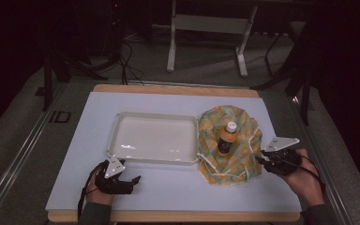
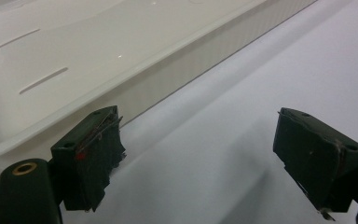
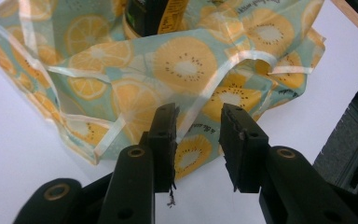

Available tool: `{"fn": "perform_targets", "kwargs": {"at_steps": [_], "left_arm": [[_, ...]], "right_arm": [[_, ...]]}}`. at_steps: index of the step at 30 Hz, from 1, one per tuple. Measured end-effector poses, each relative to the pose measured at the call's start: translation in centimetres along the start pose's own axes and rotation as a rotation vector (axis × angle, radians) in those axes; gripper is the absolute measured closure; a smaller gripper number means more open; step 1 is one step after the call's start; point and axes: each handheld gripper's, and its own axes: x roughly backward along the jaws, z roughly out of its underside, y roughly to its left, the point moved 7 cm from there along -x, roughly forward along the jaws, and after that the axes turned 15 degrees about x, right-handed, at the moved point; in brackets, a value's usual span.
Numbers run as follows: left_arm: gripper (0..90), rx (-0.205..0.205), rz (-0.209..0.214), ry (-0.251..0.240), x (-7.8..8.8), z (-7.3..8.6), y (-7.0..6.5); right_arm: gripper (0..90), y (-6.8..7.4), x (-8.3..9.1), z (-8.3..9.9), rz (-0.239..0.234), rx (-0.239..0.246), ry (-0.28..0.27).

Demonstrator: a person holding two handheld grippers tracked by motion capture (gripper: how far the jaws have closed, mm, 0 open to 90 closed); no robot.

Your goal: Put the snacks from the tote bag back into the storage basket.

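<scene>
Right gripper (image 3: pixel 198 140) sits at the right edge of the yellow-and-teal citrus-print cloth bag (image 3: pixel 177 65) w/ white ribbon trim — jaws parted a little, the bag's edge just beyond or between the tips, pads not pressing on it as far as I can tell. So released, nothing held. Left gripper (image 2: pixel 200 158) is spread wide over bare white table cover (image 2: pixel 242 93), just beside the near wall of the shallow cream plastic tray (image 2: pixel 121 88), gripping nothing.

Bag lies crumpled on the table to the right of the tray (image 1: pixel 152 138), touching its right rim. A small orange drink bottle w/ white cap (image 1: pixel 227 137) stands upright in the middle of the bag.

Risks, as I judge them:
- Pulling the bag edge w/ one gripper drags the cloth under the bottle — bottle tips over.
- Narrow jaw gap may catch only the thin ribbon, which could slip out.
- Bag pressed against the tray rim — a tug could shift the tray too.
- Left gripper is well apart from the bag, so no support for the bottle.
</scene>
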Motion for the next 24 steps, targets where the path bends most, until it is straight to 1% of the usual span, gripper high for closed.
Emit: {"fn": "perform_targets", "kwargs": {"at_steps": [1,2,3,6,7,8,10,12,13,16,19,22,23,24], "left_arm": [[15.6,0.001,0.000,0.000,0.0,0.0,0.0],[15.6,0.000,0.000,0.000,0.0,0.0,0.0],[15.6,0.000,0.000,0.000,0.0,0.0,0.0],[15.6,-0.002,-0.002,0.001,0.0,0.0,0.0],[15.6,-0.003,-0.001,0.001,0.0,0.0,0.0],[15.6,-0.003,-0.001,0.002,0.0,0.0,0.0],[15.6,-0.003,0.000,0.002,0.0,0.0,0.0],[15.6,-0.003,0.001,0.002,0.0,0.0,-0.1],[15.6,-0.004,0.000,0.002,0.0,0.0,-0.1],[15.6,-0.004,0.001,0.002,0.0,0.0,-0.1],[15.6,-0.003,0.003,0.004,0.0,0.0,-0.1],[15.6,-0.004,0.002,0.006,-0.1,0.0,-0.1],[15.6,-0.004,0.003,0.006,-0.1,0.0,-0.1],[15.6,-0.004,0.003,0.004,-0.1,0.0,-0.1]], "right_arm": [[66.2,0.0,0.1,-0.1,-0.007,0.008,0.003],[66.2,0.0,0.1,-0.2,-0.017,0.033,0.009],[66.2,0.0,0.1,-0.2,-0.017,0.033,0.009],[66.2,0.0,0.0,-0.4,-0.033,0.071,0.031],[66.2,0.0,0.0,-0.4,-0.033,0.071,0.031],[66.1,0.0,0.1,-0.5,-0.042,0.082,0.043],[66.1,-0.1,0.0,-0.6,-0.045,0.084,0.039],[65.7,-0.3,0.0,-0.8,-0.068,0.091,0.037],[65.7,-0.3,0.0,-0.8,-0.068,0.091,0.037],[64.8,-0.5,0.0,-1.2,-0.085,0.117,0.050],[64.3,-0.5,0.0,-1.4,-0.094,0.123,0.056],[64.2,-0.8,0.1,-1.9,-0.113,0.149,0.063],[64.2,-0.8,0.1,-1.9,-0.113,0.149,0.063],[64.2,-0.9,0.2,-2.1,-0.118,0.163,0.069]]}}
